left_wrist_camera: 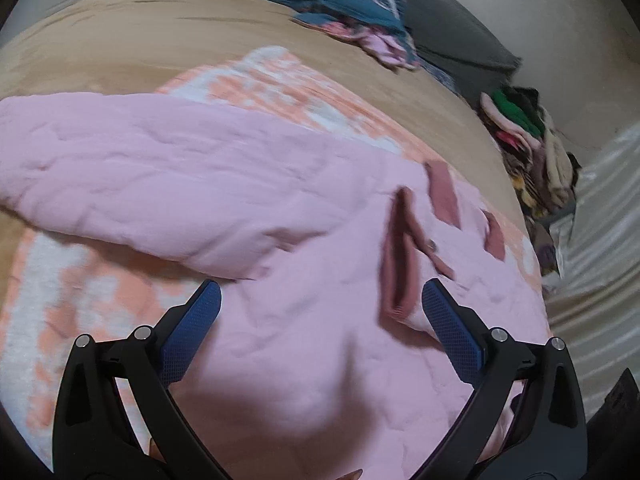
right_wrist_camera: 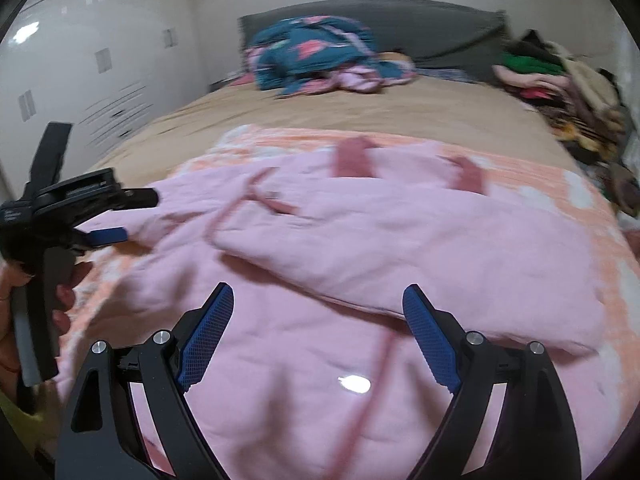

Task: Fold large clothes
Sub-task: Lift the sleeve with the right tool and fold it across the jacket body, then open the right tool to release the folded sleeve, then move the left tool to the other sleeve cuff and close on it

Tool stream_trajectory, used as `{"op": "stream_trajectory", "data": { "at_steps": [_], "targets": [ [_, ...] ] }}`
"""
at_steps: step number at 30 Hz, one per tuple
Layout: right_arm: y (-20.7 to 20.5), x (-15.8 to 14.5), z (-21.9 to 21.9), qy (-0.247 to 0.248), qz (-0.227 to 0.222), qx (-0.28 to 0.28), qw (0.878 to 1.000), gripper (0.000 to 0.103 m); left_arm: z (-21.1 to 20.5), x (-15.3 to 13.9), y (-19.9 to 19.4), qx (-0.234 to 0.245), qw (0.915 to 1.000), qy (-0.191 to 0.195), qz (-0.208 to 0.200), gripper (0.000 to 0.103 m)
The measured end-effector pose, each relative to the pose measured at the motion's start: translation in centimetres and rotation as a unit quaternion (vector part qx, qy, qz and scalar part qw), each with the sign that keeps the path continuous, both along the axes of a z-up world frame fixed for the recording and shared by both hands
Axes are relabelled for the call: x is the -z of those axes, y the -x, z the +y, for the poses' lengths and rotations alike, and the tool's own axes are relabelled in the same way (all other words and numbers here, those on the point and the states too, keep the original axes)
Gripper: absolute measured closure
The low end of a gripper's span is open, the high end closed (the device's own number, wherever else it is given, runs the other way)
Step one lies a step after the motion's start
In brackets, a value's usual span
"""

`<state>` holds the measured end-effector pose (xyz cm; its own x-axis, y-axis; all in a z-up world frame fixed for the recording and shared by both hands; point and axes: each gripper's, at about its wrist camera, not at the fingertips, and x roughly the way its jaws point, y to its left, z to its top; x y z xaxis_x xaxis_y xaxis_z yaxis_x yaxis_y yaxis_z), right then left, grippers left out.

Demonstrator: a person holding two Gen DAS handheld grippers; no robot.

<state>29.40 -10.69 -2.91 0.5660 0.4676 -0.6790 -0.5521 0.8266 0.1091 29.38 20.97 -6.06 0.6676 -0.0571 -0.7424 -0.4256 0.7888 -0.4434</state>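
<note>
Pink garment lies spread on the orange-and-white blanket, which covers the near part of the tan bed. One sleeve is folded across the garment's body; darker pink trim pieces show along its far edge (detail blurred in both views).

Left gripper: jaws stand wide apart above the garment, blue pads clear of the cloth, nothing between them. The right wrist view shows it at the garment's left edge, held by a hand.

Right gripper: jaws wide apart over the near part of the garment, pads not pressing on anything.

Beyond the garment, toward the grey headboard, lies a crumpled teal-and-pink item. A mixed heap of clothes sits to the garment's far right, at the bed's edge. White cupboards stand left of the bed.
</note>
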Motion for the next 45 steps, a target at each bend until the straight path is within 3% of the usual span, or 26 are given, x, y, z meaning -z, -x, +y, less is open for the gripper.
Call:
{"op": "stream_trajectory", "data": {
  "at_steps": [7, 9, 10, 11, 13, 14, 19, 22, 24, 28, 35, 41, 45],
  "targets": [
    [-0.7, 0.8, -8.1, -0.014, 0.027, 0.109, 0.994, 0.017, -4.6, 3.2, -6.0, 0.071, 0.9948, 0.070, 0.021, 0.009],
    [-0.6, 0.9, -10.3, -0.012, 0.029, 0.134, 0.991, 0.017, -5.5, 4.0, -7.4, 0.076, 0.9941, 0.071, 0.033, 0.012],
    [-0.6, 0.9, -11.0, -0.011, 0.029, 0.141, 0.990, 0.017, -5.9, 4.1, -7.8, 0.077, 0.9949, 0.057, 0.032, 0.031],
    [-0.5, 0.9, -11.9, -0.010, 0.029, 0.149, 0.988, 0.017, -6.5, 4.0, -8.1, 0.081, 0.9958, 0.026, 0.034, 0.061],
    [-0.4, 0.8, -13.5, -0.005, 0.026, 0.161, 0.987, 0.017, -7.0, 3.8, -8.2, 0.097, 0.9949, 0.003, 0.027, 0.070],
    [-0.5, 0.7, -14.1, -0.002, 0.023, 0.167, 0.986, 0.017, -7.0, 3.5, -8.0, 0.106, 0.9942, -0.004, 0.020, 0.082],
    [-3.0, 0.7, -14.9, 0.017, 0.022, 0.172, 0.985, 0.017, -6.1, 1.9, -6.1, 0.097, 0.9928, -0.069, 0.006, 0.085],
    [-5.3, 2.0, -14.0, 0.047, 0.027, 0.168, 0.984, 0.017, -6.2, 2.4, -5.8, 0.098, 0.9886, -0.112, 0.022, 0.083],
    [-7.1, 3.6, -13.7, 0.048, 0.056, 0.167, 0.983, 0.017, -5.9, 3.0, -5.6, 0.105, 0.9882, -0.108, 0.030, 0.074],
    [-8.9, 5.8, -13.0, 0.064, 0.088, 0.182, 0.977, 0.016, -4.8, 2.4, -4.0, 0.099, 0.9902, -0.096, 0.021, 0.051],
    [-6.8, 4.0, -10.9, 0.052, 0.066, 0.163, 0.983, 0.013, -2.0, 0.6, -0.6, 0.066, 0.9943, -0.082, 0.017, 0.011],
    [-4.0, 1.0, -7.9, 0.024, 0.036, 0.132, 0.990, 0.006, 0.5, -0.3, 2.3, 0.008, 0.9948, -0.099, 0.024, 0.009],
    [-3.0, -0.9, -5.1, 0.014, 0.018, 0.108, 0.994, 0.005, 3.2, -0.4, 4.3, -0.030, 0.9952, -0.088, 0.031, 0.009]
  ]
}}
